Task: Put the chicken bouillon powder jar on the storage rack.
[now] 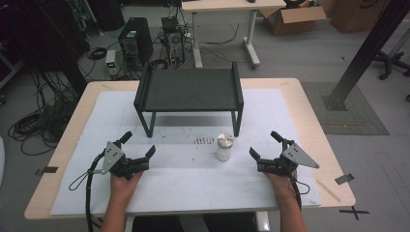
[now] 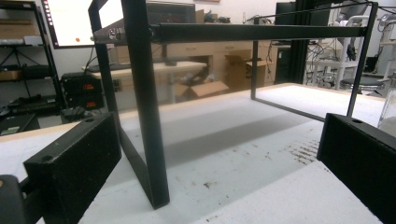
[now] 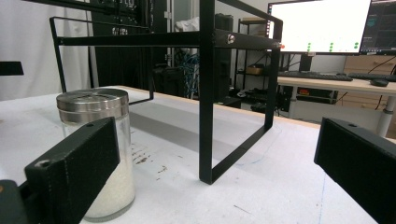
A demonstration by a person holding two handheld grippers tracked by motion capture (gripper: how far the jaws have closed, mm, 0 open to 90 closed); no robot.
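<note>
- We've got the left gripper low over the white mat on the table, near the front-left leg of the black metal shelf, jaws spread wide with nothing between them
- In the left gripper view the two black jaws stand far apart at the bottom corners, and that shelf leg rises right between them, a bit further off, not touched
- Our right gripper sits on the other side, jaws gaping too, holding nothing
- The glass shaker with the metal lid and white grains inside stands upright on the mat, just in front of the shelf's front-right leg, between our two grippers but nearer the right one
- From the right gripper view the shaker sits just beyond the left-hand jaw, partly hidden by it; we can't tell whether they touch
- Dark specks mark the mat just left of the shaker, under the shelf's front edge
</note>
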